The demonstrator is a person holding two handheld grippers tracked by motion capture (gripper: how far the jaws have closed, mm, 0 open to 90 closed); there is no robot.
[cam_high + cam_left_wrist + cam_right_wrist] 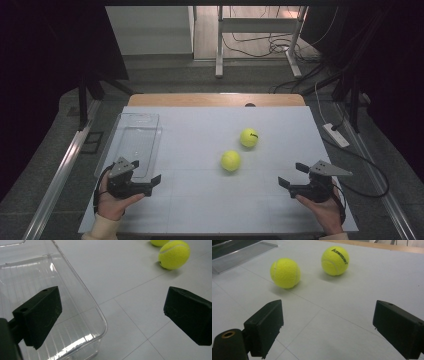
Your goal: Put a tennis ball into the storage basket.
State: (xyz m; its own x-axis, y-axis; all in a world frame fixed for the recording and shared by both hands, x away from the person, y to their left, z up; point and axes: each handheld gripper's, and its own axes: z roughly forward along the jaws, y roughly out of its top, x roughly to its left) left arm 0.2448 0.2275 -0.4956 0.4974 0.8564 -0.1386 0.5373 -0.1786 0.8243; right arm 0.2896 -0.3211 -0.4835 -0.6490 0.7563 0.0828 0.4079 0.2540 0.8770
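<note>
Two yellow tennis balls lie on the white table top: the nearer ball (230, 160) (285, 272) and, behind it to the right, a ball with black lettering (249, 137) (335, 260). My left gripper (146, 171) (113, 297) is held low at the front left, beside the near corner of a clear plastic tray (131, 120) (82, 287). Its jaws stand wide apart with nothing between them. At the front right, my right gripper (291, 174) (328, 310) points toward the balls, open and holding nothing. In the left gripper view the nearer ball (174, 254) lies far ahead at the upper right.
The tray lies empty along the table's left side, its far end (242, 255) visible in the right gripper view. A wooden strip (215, 99) runs along the table's far edge. Cables and metal desk legs (219, 45) are on the floor beyond.
</note>
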